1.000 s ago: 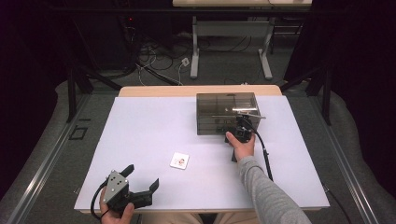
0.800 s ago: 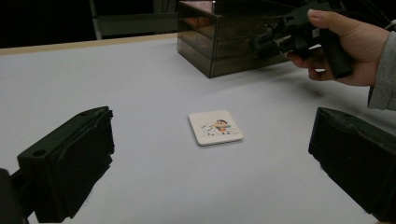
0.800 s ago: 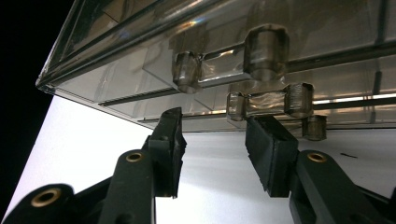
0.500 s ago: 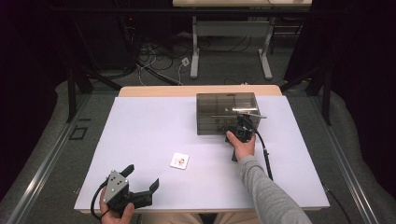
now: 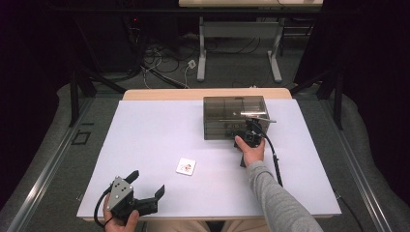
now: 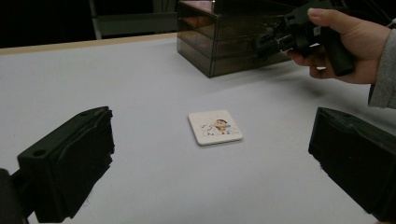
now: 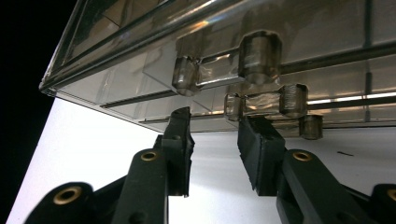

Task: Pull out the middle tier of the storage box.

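The right gripper (image 7: 212,135) has its fingers (image 7: 180,140) apart and has just been closing them; they sit right at the front of the smoky drawer box (image 5: 234,116), flanking a drawer handle (image 7: 264,100) without visibly pressing it. The box stands on the white tabletop (image 5: 154,130) at about one o'clock. The left gripper (image 5: 145,191) rests at seven o'clock, fingers (image 6: 70,168) wide apart and empty. A picture card (image 5: 185,166) lies flat near centre, between the two grippers.

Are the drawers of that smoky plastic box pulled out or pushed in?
Pushed in. The drawers' fronts and handles sit flush on the box; none sticks out.
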Demonstrator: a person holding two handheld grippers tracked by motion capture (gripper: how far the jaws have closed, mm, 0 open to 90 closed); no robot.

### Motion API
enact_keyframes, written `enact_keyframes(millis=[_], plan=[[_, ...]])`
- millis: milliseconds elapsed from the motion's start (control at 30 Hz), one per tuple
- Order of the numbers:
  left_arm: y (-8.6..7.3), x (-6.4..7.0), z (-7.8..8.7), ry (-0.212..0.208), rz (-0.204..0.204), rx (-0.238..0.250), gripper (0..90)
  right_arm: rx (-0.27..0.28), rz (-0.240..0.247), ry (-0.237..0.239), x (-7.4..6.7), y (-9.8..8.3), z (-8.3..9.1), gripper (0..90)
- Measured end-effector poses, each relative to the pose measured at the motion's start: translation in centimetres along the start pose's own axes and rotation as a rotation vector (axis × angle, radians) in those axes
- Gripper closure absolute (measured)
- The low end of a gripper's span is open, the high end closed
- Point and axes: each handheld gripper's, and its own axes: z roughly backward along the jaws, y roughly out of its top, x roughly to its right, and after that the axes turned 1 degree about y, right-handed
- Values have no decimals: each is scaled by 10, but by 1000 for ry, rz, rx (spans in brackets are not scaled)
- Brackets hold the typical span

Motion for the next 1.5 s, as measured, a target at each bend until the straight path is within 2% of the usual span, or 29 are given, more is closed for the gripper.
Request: enact_keyframes(millis=[100, 133, 200, 467, 533, 633, 833, 1100, 1233, 1500], plan=[[0, 0, 0, 0, 0, 0, 7, -1, -4, -5, 0, 0, 0, 678], [0, 0, 0, 0, -1, 0, 7, -18, 5, -12, 1, 1, 1, 694], [0, 0, 0, 0, 0, 0, 7, -3, -8, -11, 0, 0, 0, 709], [0, 0, 0, 0, 2, 2, 6, -16, -6, -24, 1, 1, 1, 764], [0, 0, 0, 0, 2, 3, 7, -11, 7, -30, 3, 1, 1, 790], [0, 0, 0, 0, 2, 3, 7, -3, 0, -41, 3, 1, 0, 815], [0, 0, 0, -1, 3, -1, 6, -22, -28, -42, 2, 2, 1, 827], [0, 0, 0, -1, 5, 5, 7, -24, -15, -28, 3, 2, 1, 832], [0, 0, 0, -1, 5, 4, 7, -28, -11, -36, 3, 2, 1, 834], [0, 0, 0, 0, 0, 3, 7, -8, -4, -32, 3, 0, 1, 834]])
